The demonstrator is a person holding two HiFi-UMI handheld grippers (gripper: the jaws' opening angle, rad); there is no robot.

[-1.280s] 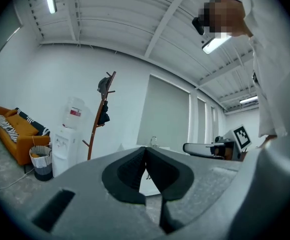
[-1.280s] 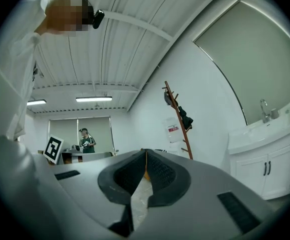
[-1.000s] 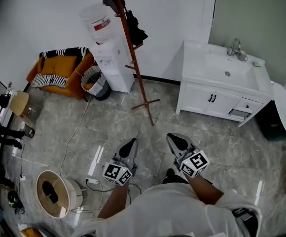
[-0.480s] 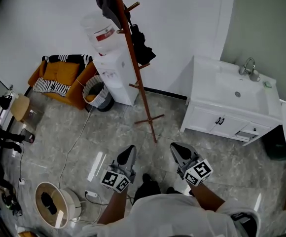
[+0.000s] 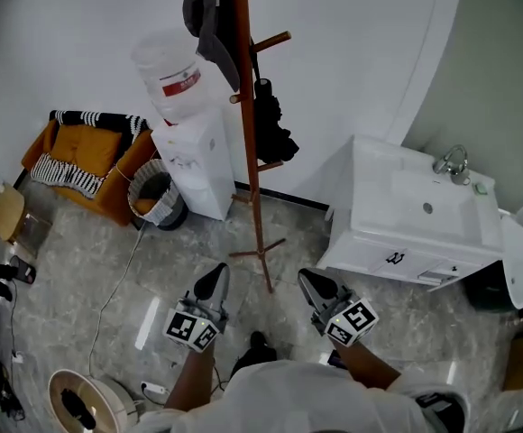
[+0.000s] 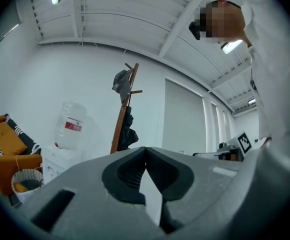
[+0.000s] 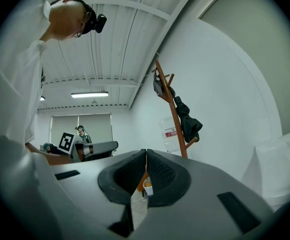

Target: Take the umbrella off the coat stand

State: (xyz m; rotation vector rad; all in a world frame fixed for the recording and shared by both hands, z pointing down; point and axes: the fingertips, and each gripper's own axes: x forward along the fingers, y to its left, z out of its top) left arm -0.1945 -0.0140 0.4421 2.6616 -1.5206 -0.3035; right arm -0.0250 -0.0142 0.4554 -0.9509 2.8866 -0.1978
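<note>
A tall brown wooden coat stand [image 5: 248, 142] rises from the floor by the white wall. A folded black umbrella [image 5: 271, 126] hangs from a peg on its right side; a dark grey cap [image 5: 209, 18] hangs near the top. In the left gripper view the coat stand [image 6: 123, 119] and umbrella [image 6: 127, 134] stand ahead; in the right gripper view the umbrella [image 7: 189, 120] hangs on the coat stand [image 7: 174, 114]. My left gripper [image 5: 215, 276] and right gripper [image 5: 311, 280] are both shut and empty, held low in front of the stand's feet, well short of the umbrella.
A white water dispenser [image 5: 191, 152] with a bottle stands left of the stand, beside a waste basket [image 5: 156, 197] and an orange sofa [image 5: 86, 156]. A white sink cabinet [image 5: 415, 219] stands to the right. A round fan [image 5: 79, 406] and cable lie lower left.
I have walked toward the coat stand: it, the dispenser and the sink cabinet now appear closer and lower in the head view. Both grippers stayed shut and moved forward with me.
</note>
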